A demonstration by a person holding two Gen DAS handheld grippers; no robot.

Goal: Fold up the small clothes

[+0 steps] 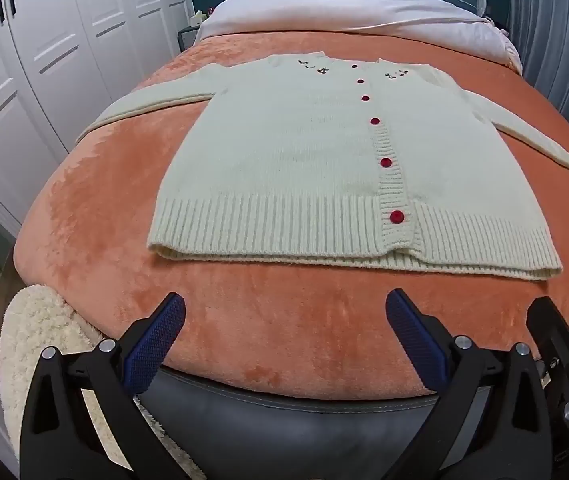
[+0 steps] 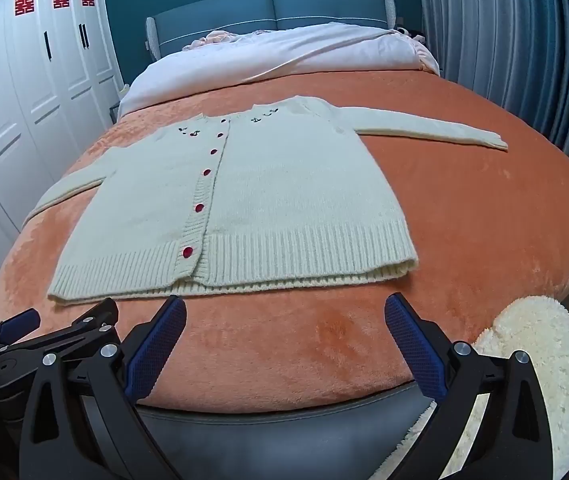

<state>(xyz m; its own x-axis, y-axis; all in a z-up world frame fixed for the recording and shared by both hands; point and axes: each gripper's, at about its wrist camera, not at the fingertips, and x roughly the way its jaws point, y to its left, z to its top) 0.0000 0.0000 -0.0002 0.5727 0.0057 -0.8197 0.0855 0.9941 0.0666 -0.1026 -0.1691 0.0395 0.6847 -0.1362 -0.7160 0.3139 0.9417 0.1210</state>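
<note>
A cream knit cardigan (image 1: 292, 152) (image 2: 284, 196) with red buttons lies flat and face up on the orange blanket (image 1: 244, 320) (image 2: 464, 220), both sleeves spread out to the sides. Its ribbed hem faces me. My left gripper (image 1: 284, 312) hovers open over the blanket just short of the hem, nothing between its blue pads. My right gripper (image 2: 284, 312) is open too, short of the hem's right half, empty. The right gripper's fingers (image 1: 556, 336) show at the right edge of the left wrist view; the left gripper's fingers (image 2: 20, 326) show at the lower left of the right wrist view.
The bed's dark footboard edge (image 1: 284, 412) (image 2: 284, 420) lies right under the grippers. A white duvet (image 1: 364, 12) (image 2: 284, 52) is bunched at the headboard end. White wardrobes (image 1: 44, 60) stand left, curtains (image 2: 524, 60) right, and a fluffy cream rug (image 1: 36, 344) (image 2: 536, 344) lies on the floor.
</note>
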